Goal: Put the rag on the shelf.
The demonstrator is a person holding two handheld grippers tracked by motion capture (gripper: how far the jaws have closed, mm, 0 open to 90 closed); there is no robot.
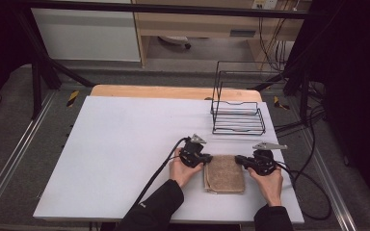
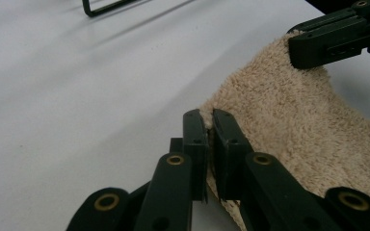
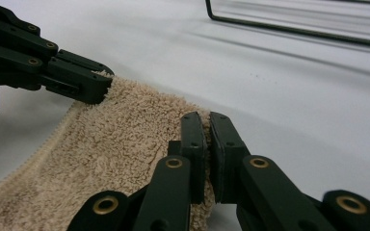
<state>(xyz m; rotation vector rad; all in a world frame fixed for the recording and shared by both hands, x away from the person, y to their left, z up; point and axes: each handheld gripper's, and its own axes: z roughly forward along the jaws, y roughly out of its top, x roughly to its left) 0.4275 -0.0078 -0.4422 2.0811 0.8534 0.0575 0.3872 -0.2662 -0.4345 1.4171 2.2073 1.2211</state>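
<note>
Near the lower centre of the high view, a folded beige towel [image 1: 225,173] is seen lying flat on the white table [image 1: 125,144], with each of its two far corners pinched by a gripper. The left gripper [image 2: 210,120] is closed on the towel's far left corner, only a thin edge of pile being caught between its jaws; the right gripper [image 3: 207,120] is likewise clamped on the far right corner, with little cloth held. Because so little fabric is taken, a corner could be lost if the towel were lifted or pulled sharply, and the fold could fall open. If only the top layer has been caught, which cannot be told, the lower layers might be left behind or dragged askew. An uneven pull by one hand would skew the cloth. A black wire rack [image 1: 237,117] stands toward the upper right of the frame, well apart. Both hands are held low on the table, forearms entering from the bottom edge, the grippers turned inward toward each other.
</note>
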